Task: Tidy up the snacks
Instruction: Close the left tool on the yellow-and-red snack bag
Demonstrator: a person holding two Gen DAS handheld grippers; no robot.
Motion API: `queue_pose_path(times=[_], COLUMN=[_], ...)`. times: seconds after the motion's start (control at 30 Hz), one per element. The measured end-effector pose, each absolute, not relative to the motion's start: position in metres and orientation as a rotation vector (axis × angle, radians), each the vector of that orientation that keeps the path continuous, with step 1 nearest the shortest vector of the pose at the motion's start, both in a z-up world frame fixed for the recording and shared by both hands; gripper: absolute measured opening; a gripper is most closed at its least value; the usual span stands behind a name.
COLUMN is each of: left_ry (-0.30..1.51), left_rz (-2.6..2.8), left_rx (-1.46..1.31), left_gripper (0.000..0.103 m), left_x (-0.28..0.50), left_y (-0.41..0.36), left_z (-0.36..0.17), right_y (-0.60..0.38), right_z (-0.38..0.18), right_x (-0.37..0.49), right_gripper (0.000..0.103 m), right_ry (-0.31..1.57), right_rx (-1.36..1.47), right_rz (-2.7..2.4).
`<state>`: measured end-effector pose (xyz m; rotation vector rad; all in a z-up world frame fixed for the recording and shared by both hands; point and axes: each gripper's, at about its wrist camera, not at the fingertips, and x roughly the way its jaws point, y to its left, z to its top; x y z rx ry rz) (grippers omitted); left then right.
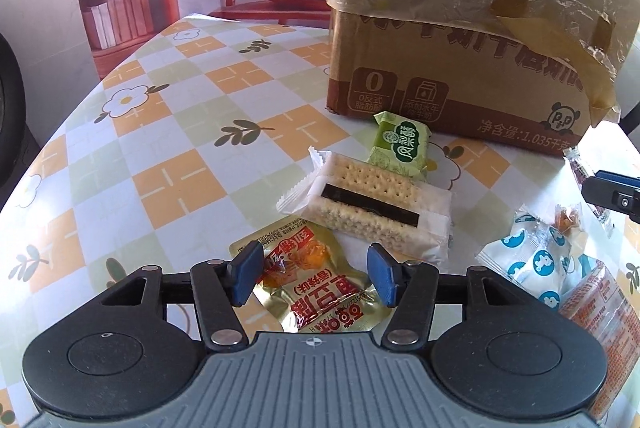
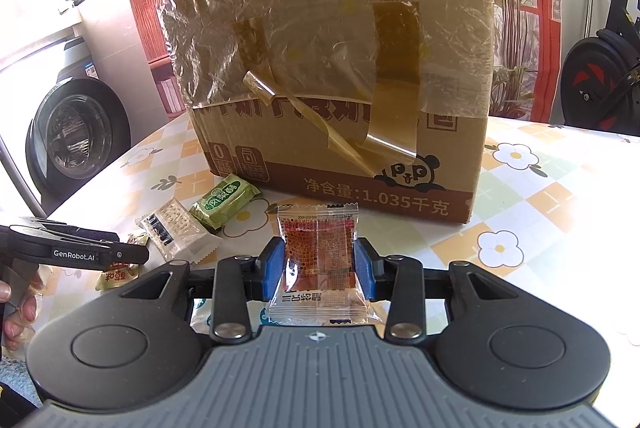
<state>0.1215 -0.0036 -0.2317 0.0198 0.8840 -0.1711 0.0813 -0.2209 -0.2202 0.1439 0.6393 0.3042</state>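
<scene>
The right gripper (image 2: 319,268) is clamped on a clear packet (image 2: 317,264) with reddish-brown filling. The left gripper (image 1: 314,276) stands apart over a gold pouch (image 1: 316,288) with red print.

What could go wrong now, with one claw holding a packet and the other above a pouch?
1. The right claw pinches the red packet only by its thin side edges; the slippery film might slide out.
2. The left claw is open over the gold pouch, which lies flat; the pads could skid off it.
3. The cracker pack lies close behind the pouch and might get pushed.
</scene>
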Motion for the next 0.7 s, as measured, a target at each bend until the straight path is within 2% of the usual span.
queue_pose_path(times=[0.17, 0.47, 0.5, 0.63, 0.7], left_ry=[0.880, 0.965, 0.963, 0.954, 0.949], left_rz=[-0.281, -0.175, -0.164, -0.138, -0.115], left_rx=[0.032, -0.146, -0.114, -0.042, 0.024], left_gripper=[0.059, 0.061, 0.062, 0.077, 0.079], left_x=[0.117, 0.107, 0.108, 0.115, 0.119], left_y=[-0.012, 0.015, 0.011, -0.007, -0.018], left_z=[-0.232, -0.226, -0.226, -0.228, -0.230], right_y=[-0.222, -0.225, -0.225, -0.221, -0.220], right_z=[-0.219, -0.220, -0.220, -0.219, -0.217], right_x=[0.080, 0.081, 0.082, 0.082, 0.081], right_gripper=[0.040, 0.040, 0.040, 0.040, 0.040], right_ry=[0.637, 0.637, 0.638, 0.635, 0.632], right_rx=[0.145, 0.158, 0.161, 0.157, 0.152], right_rz=[0.300, 0.299, 0.300, 0.304, 0.307])
